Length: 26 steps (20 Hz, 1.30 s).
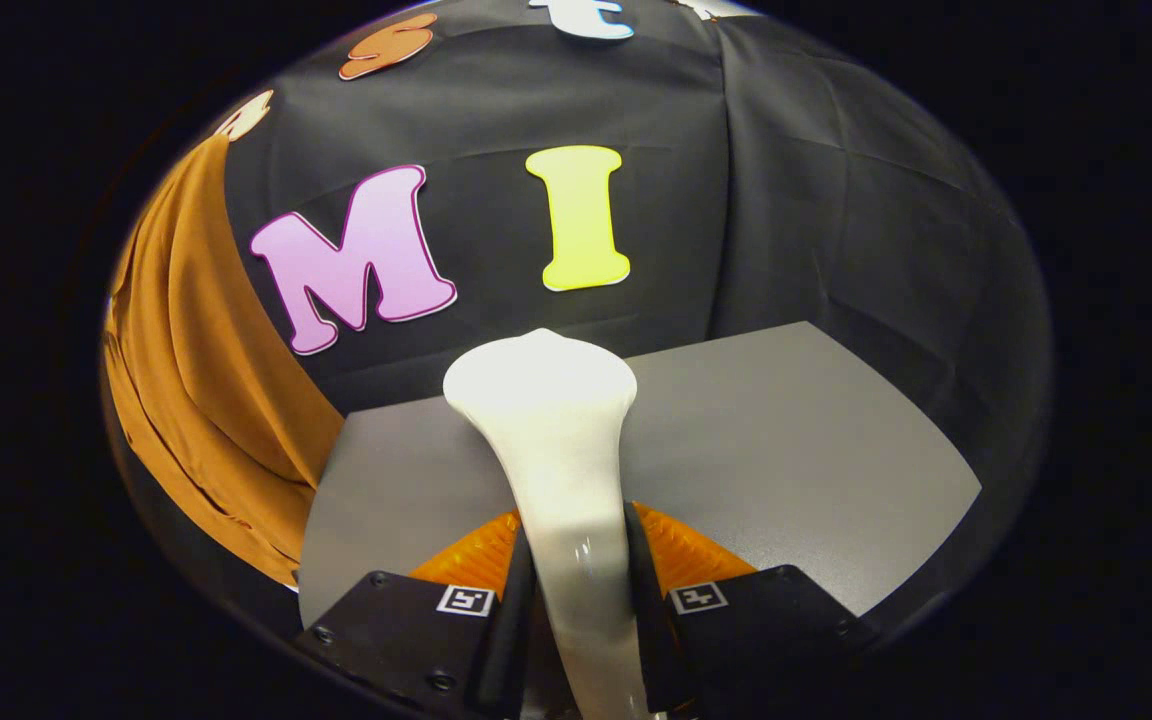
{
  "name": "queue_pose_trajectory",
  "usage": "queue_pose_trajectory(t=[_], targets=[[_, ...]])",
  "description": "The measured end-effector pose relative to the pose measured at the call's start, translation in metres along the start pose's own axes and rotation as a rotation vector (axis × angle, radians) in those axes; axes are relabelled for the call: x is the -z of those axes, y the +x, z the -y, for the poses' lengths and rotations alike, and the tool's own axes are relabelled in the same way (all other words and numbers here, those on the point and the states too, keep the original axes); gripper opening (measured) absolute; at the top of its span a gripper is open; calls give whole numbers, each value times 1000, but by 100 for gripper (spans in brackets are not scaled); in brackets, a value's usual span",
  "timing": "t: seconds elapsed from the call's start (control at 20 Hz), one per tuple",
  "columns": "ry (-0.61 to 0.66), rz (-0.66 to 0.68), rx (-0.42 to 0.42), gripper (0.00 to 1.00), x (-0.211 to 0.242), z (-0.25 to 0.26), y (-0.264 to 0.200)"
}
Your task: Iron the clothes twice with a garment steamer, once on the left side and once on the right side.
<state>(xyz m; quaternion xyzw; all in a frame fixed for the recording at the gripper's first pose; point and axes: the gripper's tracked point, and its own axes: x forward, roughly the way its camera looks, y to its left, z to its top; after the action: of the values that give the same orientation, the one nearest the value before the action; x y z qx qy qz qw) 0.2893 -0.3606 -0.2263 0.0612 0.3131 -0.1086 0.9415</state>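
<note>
Gripping the garment steamer (566, 480) by its slim white neck, the gripper (581, 600) has its 2 fingers (516, 610) closed in on either side of that neck, each one pressed against it, so the jaws stand only as far apart as the neck is thick. The steamer runs forward from between the fingers and widens into a broad, pale head just ahead of them, with its top edge reaching the far rim of the worktop (796, 450). That worktop is a plain grey slab, smooth and matte, spreading out beneath the steamer and off to the right. Behind it the booth's wall (836, 200) is black cloth, creased where 2 panels meet in a corner. Beside the worktop on the left, an orange-brown garment (206, 360) hangs in long soft folds against the wall, well apart from the steamer's head.
</note>
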Motion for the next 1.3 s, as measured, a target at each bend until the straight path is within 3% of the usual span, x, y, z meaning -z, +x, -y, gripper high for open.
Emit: queue_pose_trajectory(t=[0.65, 0.85, 1.3], targets=[[4, 236, 64, 48, -27, -27, -108], [-8, 285, 71, 48, -22, -63, -141], [-60, 339, -4, 48, 4, -178, -188]])
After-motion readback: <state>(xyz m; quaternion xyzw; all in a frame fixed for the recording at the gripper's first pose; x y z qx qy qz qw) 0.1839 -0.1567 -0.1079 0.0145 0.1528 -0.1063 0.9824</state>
